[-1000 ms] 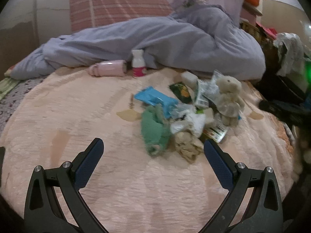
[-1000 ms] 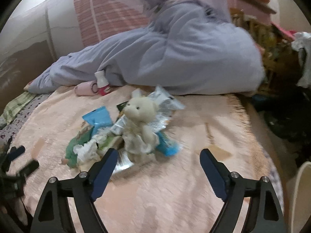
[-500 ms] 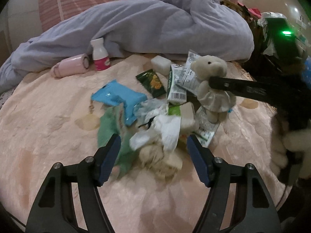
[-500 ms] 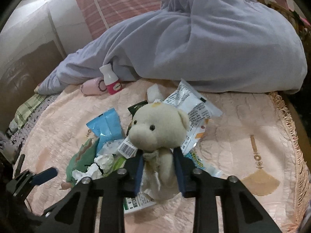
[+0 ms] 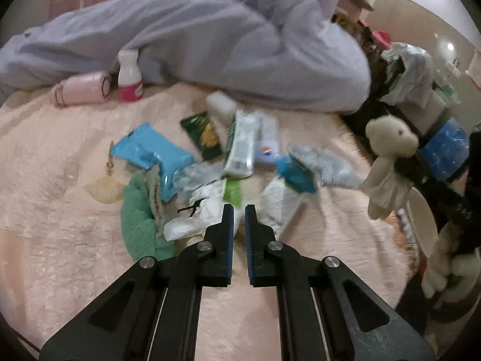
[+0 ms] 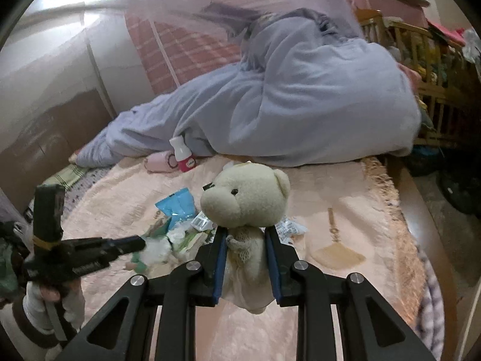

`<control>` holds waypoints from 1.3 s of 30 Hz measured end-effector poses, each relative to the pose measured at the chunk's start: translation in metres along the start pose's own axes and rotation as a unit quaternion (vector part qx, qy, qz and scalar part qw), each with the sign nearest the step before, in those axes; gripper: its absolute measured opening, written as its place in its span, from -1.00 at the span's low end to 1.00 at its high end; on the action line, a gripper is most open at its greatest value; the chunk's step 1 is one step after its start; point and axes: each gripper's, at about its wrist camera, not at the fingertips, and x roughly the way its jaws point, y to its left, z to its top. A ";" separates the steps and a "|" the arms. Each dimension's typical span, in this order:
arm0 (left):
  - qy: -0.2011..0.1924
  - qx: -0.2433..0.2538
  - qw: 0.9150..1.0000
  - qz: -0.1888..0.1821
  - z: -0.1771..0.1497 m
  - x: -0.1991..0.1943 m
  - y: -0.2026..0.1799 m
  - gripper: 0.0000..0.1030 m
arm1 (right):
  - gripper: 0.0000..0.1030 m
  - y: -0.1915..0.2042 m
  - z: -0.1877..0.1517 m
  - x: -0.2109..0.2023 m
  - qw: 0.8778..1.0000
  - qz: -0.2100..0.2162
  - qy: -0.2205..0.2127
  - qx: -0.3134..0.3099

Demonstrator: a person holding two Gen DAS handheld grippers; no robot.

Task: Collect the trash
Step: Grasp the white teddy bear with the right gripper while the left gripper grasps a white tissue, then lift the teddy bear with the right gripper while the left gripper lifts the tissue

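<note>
My left gripper [image 5: 239,210] sits low over the pink plush blanket [image 5: 60,240], its two black jaws drawn almost together with only a thin slit between the blue pads [image 5: 230,234]. Something pale shows in that slit, but I cannot tell whether the jaws actually hold any of it. The tips are right at the crumpled white tissue wad [image 5: 198,213] at the near edge of the trash pile.

My right gripper [image 6: 245,234] is clamped on the cream plush teddy bear [image 6: 245,200], pads pressed against its body just under the head, and the bear hangs clear of the blanket to the right of the pile.

Just beside the tissue on the left lies a green fuzzy cloth [image 5: 138,222]. A little further out the trash spreads across the blanket: a bright blue plastic wrapper [image 5: 150,153], a white and green snack packet [image 5: 240,147], a dark green sachet [image 5: 204,135] and a silvery crinkled wrapper [image 5: 318,162], overlapping one another.

Well behind the pile, a pink cylindrical bottle [image 5: 81,90] lies on its side, just beside an upright small white bottle with a red label [image 5: 129,78]. Both sit against the rumpled lavender duvet [image 5: 210,45] heaped along the far edge of the bed.
</note>
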 end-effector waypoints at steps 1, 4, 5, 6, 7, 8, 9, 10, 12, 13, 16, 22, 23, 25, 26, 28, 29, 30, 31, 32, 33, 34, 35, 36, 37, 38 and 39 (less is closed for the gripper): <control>-0.006 0.006 1.000 -0.002 0.002 -0.008 -0.008 -0.91 | -0.55 -0.004 -0.001 -0.009 1.000 0.003 -0.003 0.005; -0.018 0.013 0.999 -0.024 0.009 -0.025 -0.029 -0.91 | -0.55 -0.022 -0.006 -0.032 0.999 0.023 -0.003 0.041; -0.021 0.017 0.999 -0.024 0.012 -0.027 -0.035 -0.91 | -0.55 -0.028 -0.008 -0.038 0.998 0.031 0.000 0.055; -0.027 0.022 0.999 -0.027 0.013 -0.031 -0.044 -0.91 | -0.55 -0.033 -0.009 -0.042 0.997 0.036 0.003 0.063; -0.030 0.026 0.999 -0.031 0.015 -0.034 -0.051 -0.91 | -0.55 -0.039 -0.013 -0.047 0.996 0.040 0.010 0.074; -0.033 0.030 0.998 -0.037 0.016 -0.036 -0.057 -0.91 | -0.55 -0.043 -0.015 -0.050 0.996 0.038 0.014 0.077; -0.035 0.033 0.998 -0.044 0.017 -0.038 -0.064 -0.91 | -0.55 -0.046 -0.018 -0.052 0.996 0.036 0.023 0.081; -0.037 0.037 0.997 -0.050 0.017 -0.040 -0.070 -0.91 | -0.55 -0.051 -0.023 -0.055 0.995 0.033 0.031 0.086; -0.039 0.046 0.997 -0.054 0.016 -0.043 -0.081 -0.91 | -0.47 -0.059 -0.032 -0.058 0.994 0.012 0.040 0.099; -0.039 0.049 0.997 -0.055 0.015 -0.045 -0.083 -0.91 | -0.33 -0.066 -0.037 -0.059 0.993 -0.005 0.050 0.111; -0.038 0.053 0.997 -0.044 0.013 -0.046 -0.083 -0.91 | -0.23 -0.078 -0.047 -0.060 0.990 -0.027 0.069 0.121; -0.025 0.011 1.000 -0.014 -0.001 -0.036 -0.044 -0.88 | 0.19 -0.084 -0.061 -0.053 0.988 -0.066 0.094 0.100; -0.019 0.002 1.000 -0.010 -0.003 -0.033 -0.037 -0.85 | 0.20 -0.086 -0.063 -0.051 0.987 -0.077 0.098 0.098; -0.006 -0.024 1.000 -0.003 -0.007 -0.025 -0.019 -0.68 | 0.20 -0.090 -0.065 -0.048 0.985 -0.098 0.097 0.099; -0.004 -0.033 0.999 0.003 -0.009 -0.021 -0.012 -0.49 | 0.21 -0.094 -0.066 -0.046 0.984 -0.106 0.095 0.104; -0.006 -0.049 0.999 0.015 -0.013 -0.014 -0.001 -0.18 | 0.21 -0.101 -0.067 -0.038 0.983 -0.104 0.101 0.114; -0.008 -0.054 0.998 0.018 -0.015 -0.011 0.002 -0.05 | 0.21 -0.103 -0.067 -0.033 0.982 -0.107 0.104 0.115; -0.009 -0.057 0.998 0.019 -0.016 -0.006 0.006 0.01 | 0.21 -0.105 -0.068 -0.027 0.981 -0.113 0.110 0.115; -0.005 -0.056 0.998 0.022 -0.017 0.001 0.006 0.11 | 0.21 -0.107 -0.069 -0.020 0.980 -0.117 0.115 0.113; 0.001 -0.051 0.998 0.028 -0.018 0.007 0.007 0.12 | 0.21 -0.109 -0.069 -0.013 0.979 -0.118 0.120 0.112; 0.009 -0.044 0.998 0.039 -0.019 0.016 0.006 0.12 | 0.21 -0.110 -0.070 -0.008 0.978 -0.119 0.125 0.114; 0.014 -0.037 0.998 0.051 -0.018 0.025 0.005 0.12 | 0.21 -0.112 -0.071 -0.002 0.978 -0.118 0.131 0.114; 0.018 -0.030 0.997 0.063 -0.017 0.033 0.005 0.12 | 0.21 -0.112 -0.071 0.003 0.977 -0.118 0.135 0.112; 0.020 -0.026 0.996 0.077 -0.015 0.043 0.006 0.12 | 0.17 -0.112 -0.072 0.006 0.978 -0.119 0.135 0.109; 0.021 -0.025 0.996 0.085 -0.014 0.051 0.009 0.11 | -0.05 -0.113 -0.072 0.008 0.978 -0.121 0.130 0.108; 0.031 -0.024 0.995 0.091 -0.011 0.062 0.011 -0.02 | -0.11 -0.114 -0.071 0.008 0.979 -0.118 0.126 0.109; 0.044 -0.025 0.995 0.090 -0.010 0.072 0.015 -0.27 | -0.28 -0.115 -0.070 0.008 0.980 -0.112 0.122 0.113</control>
